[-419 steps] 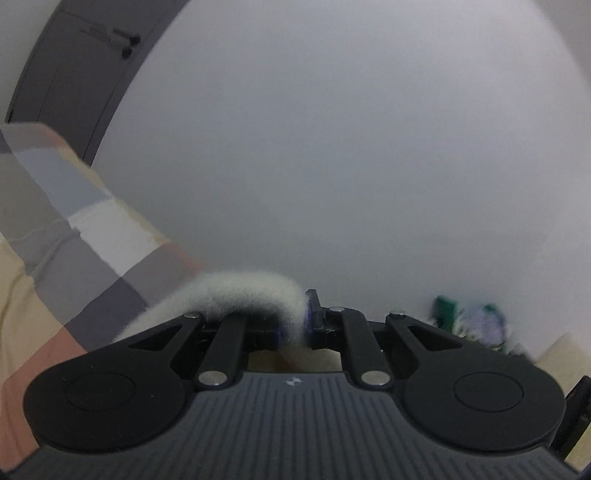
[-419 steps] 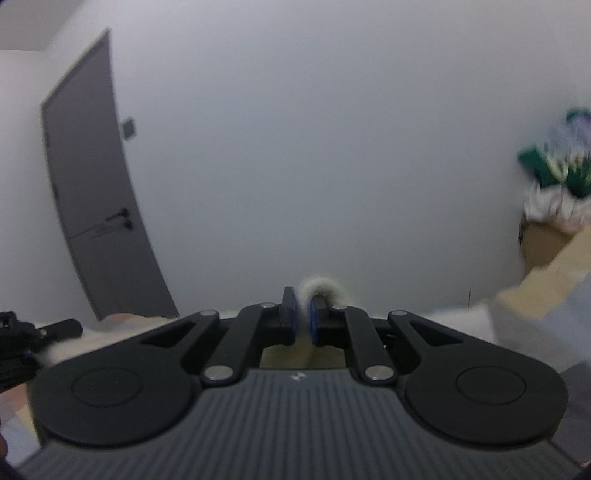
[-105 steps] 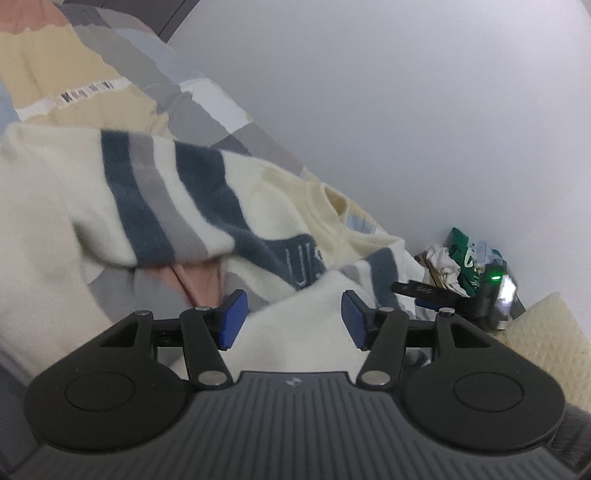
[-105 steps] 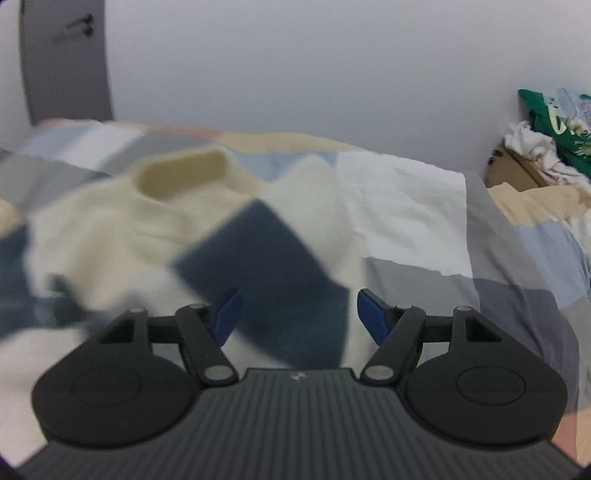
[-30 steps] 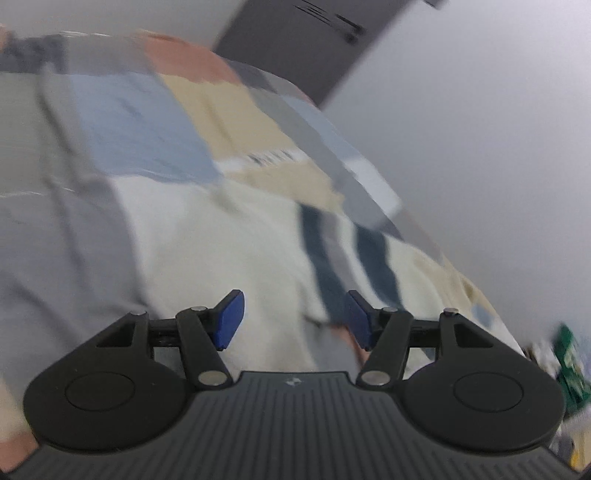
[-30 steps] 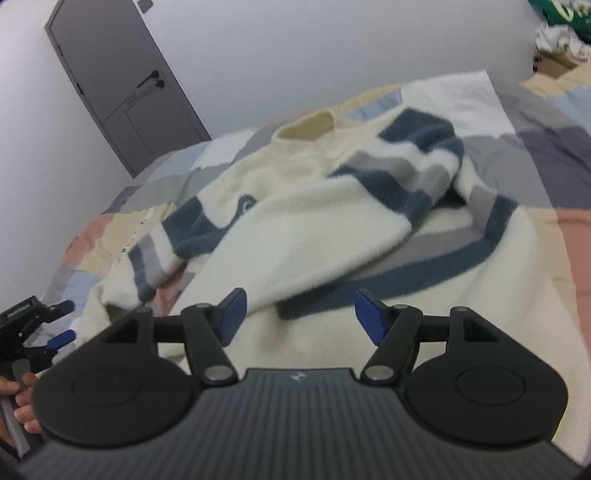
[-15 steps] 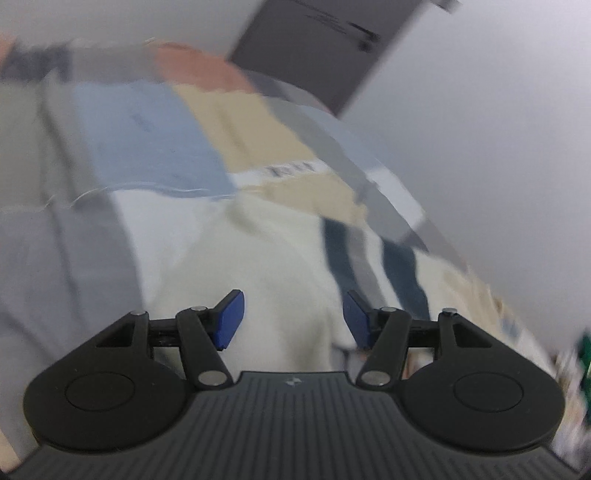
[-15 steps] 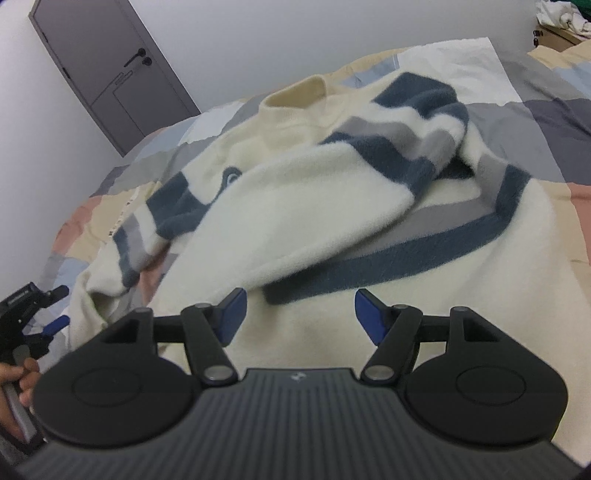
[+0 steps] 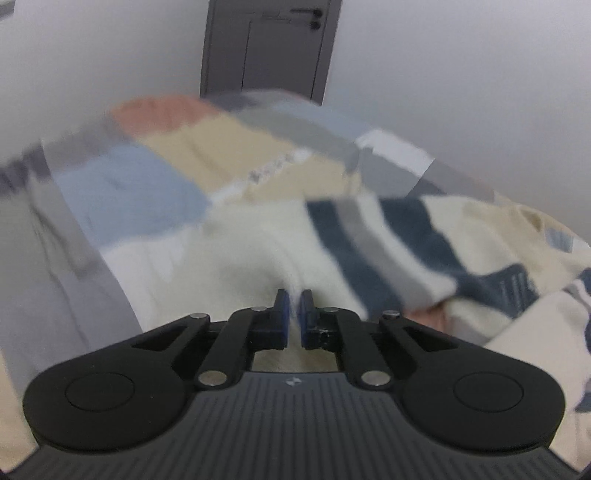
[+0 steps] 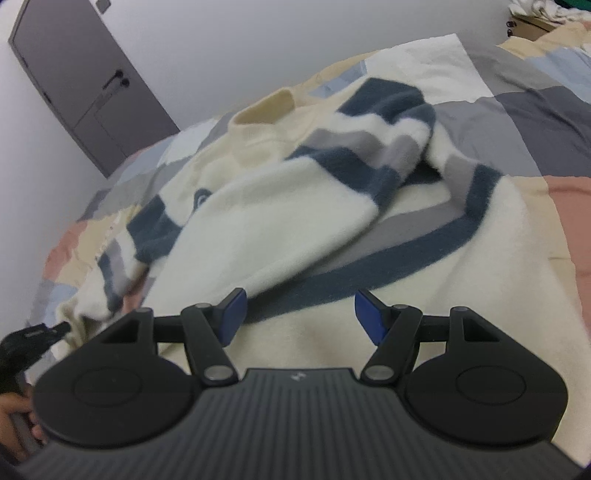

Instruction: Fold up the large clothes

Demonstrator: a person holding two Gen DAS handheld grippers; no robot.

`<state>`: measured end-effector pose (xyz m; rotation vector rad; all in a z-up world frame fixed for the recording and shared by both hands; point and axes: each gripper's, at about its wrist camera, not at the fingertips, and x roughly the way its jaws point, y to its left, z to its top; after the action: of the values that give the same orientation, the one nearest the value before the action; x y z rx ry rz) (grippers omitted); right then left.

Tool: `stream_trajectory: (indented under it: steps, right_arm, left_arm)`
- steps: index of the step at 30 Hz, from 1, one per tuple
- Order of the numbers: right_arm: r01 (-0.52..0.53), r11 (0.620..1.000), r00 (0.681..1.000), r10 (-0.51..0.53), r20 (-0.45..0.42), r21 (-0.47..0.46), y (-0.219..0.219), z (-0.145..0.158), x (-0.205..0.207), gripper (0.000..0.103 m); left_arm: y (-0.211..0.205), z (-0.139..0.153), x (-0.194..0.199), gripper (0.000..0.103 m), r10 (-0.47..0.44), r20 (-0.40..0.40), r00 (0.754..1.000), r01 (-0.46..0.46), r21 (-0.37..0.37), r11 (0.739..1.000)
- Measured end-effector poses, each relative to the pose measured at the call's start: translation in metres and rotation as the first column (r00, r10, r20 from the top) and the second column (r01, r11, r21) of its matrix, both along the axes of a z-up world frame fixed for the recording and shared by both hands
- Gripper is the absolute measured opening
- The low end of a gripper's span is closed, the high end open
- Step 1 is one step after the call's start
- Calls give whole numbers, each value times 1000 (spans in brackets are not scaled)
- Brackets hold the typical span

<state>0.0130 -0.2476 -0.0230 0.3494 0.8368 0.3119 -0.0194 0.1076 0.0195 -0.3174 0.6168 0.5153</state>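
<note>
Sweater (image 10: 280, 229) lies spread on the bed, on the patchwork blanket (image 10: 517, 122) of grey, blue, beige and pink squares. It is cream with dark blue and grey stripes, and its collar (image 10: 264, 107) points toward the far wall. One sleeve (image 10: 373, 122) is folded across the body, and a wide cream fold lies over the middle.

Your left gripper (image 9: 293, 308) has its jaws together on a cream edge of the sweater; you can see a thin fold of the fabric pinched between the two blue pads (image 9: 282, 314). The left wrist view is blurred, so the exact part of the garment is hard to tell, but it is at the cream end beside the striped part. In the right wrist view this same gripper (image 10: 40, 332) shows at the left border, touching the cream end of the sweater there, and your hand (image 10: 14, 417) shows below it.

Your right gripper (image 10: 299, 314) has its jaws wide apart, with nothing pressed between them. It hangs above the lower part of the sweater, just near the long dark blue stripe (image 10: 388, 258), and the blue pads (image 10: 232, 314) do not touch the fabric as far as you can see.

Behind the bed stands a grey door (image 9: 266, 48) in a pale wall. At the top right corner of the right wrist view a pile of clothes (image 10: 543, 13) is visible.
</note>
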Motion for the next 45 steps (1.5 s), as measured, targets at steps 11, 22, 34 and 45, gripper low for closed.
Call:
stream_trajectory:
  steps: [11, 22, 34, 45]
  right_arm:
    - [81, 996, 996, -82, 41, 30, -32, 4, -3, 68]
    - [285, 955, 954, -290, 71, 79, -97, 12, -15, 68]
    - [426, 899, 903, -429, 6, 105, -130, -9, -9, 68]
    - [426, 902, 904, -428, 18, 77, -132, -7, -13, 68]
  left_arm:
    - [-107, 178, 27, 6, -239, 131, 962, 206, 223, 953]
    - [-305, 201, 79, 6, -655, 154, 739, 638, 151, 755]
    - [-342, 104, 143, 7, -742, 99, 663, 749, -98, 655]
    - [-281, 79, 116, 59, -710, 79, 699, 712, -162, 683]
